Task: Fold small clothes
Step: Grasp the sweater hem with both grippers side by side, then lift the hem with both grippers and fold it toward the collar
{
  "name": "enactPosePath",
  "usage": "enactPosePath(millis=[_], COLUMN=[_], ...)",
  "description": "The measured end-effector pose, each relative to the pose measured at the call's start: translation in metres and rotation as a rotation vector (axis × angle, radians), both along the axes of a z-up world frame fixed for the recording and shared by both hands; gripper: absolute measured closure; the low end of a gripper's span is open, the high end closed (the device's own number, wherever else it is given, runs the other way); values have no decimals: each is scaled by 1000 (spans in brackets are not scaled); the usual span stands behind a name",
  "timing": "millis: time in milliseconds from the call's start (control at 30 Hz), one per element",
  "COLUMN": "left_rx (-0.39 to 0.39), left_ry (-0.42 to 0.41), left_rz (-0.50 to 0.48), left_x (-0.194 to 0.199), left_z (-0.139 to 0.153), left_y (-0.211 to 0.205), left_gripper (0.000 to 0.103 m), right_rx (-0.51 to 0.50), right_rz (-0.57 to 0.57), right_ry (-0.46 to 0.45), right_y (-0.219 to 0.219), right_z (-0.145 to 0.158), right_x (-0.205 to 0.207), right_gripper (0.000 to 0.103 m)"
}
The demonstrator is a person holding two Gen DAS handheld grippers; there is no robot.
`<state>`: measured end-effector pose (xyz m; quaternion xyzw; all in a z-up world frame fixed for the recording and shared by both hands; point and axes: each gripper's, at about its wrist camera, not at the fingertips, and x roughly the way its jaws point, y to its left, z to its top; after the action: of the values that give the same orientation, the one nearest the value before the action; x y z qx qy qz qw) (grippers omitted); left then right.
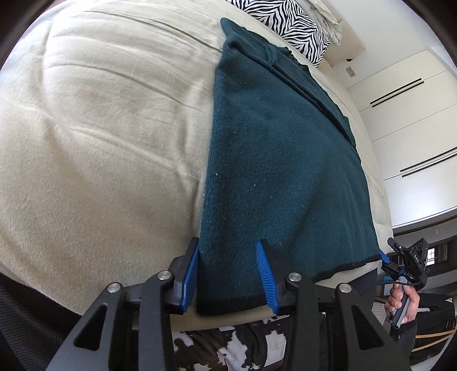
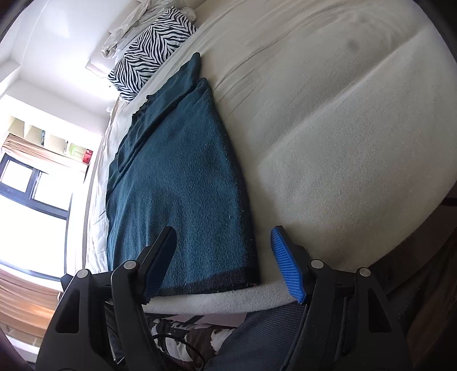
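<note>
Two grippers flank the near hem of the teal garment (image 1: 280, 159), which runs lengthwise away across the bed (image 1: 100, 128). Left gripper (image 1: 232, 275) straddles its corner — pads apart, not pinching. Right gripper (image 2: 225, 261) (jaws wide) brackets the opposite corner, unclamped.

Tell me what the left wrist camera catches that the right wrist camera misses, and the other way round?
Only the left view shows the other hand holding its handle beside the bed, and white cupboard doors. Only the right view shows a bright window and wall shelves. Both show the dark teal garment lying flat on the cream bed cover, the zebra pillow beyond it, and a pair of tongs set over a near corner of the garment's hem.
</note>
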<state>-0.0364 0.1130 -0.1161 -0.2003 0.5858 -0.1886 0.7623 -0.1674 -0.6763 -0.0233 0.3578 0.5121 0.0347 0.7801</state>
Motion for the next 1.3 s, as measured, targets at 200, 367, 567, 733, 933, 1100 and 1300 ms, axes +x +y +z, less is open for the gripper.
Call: enactPosePath(millis=[200, 367, 567, 733, 933, 1100, 1300], left_rx=[22, 22, 15, -61, -183, -252, -366], left_ry=[-2, 14, 0, 0, -30, -52, -72], left_rz=[-11, -24, -29, 18, 70, 83, 89], left_x=[-2, -1, -2, -5, -8, 0, 14], left_z=[1, -5, -3, 2, 20, 35, 52], left_y=[-4, -6, -7, 6, 26, 29, 28], left_gripper=[62, 92, 95, 96, 96, 96, 96], right_rx=[22, 55, 67, 42, 51, 74, 152], right_rz=[-3, 24, 45, 22, 17, 12, -6], right_ry=[34, 64, 80, 44, -24, -68, -153], right_y=[-3, 0, 6, 4, 6, 7, 6], right_z=[-3, -8, -19, -12, 5, 16, 35], right_x=[-2, -1, 2, 0, 2, 8, 24], right_gripper=[48, 57, 83, 97, 98, 98, 98])
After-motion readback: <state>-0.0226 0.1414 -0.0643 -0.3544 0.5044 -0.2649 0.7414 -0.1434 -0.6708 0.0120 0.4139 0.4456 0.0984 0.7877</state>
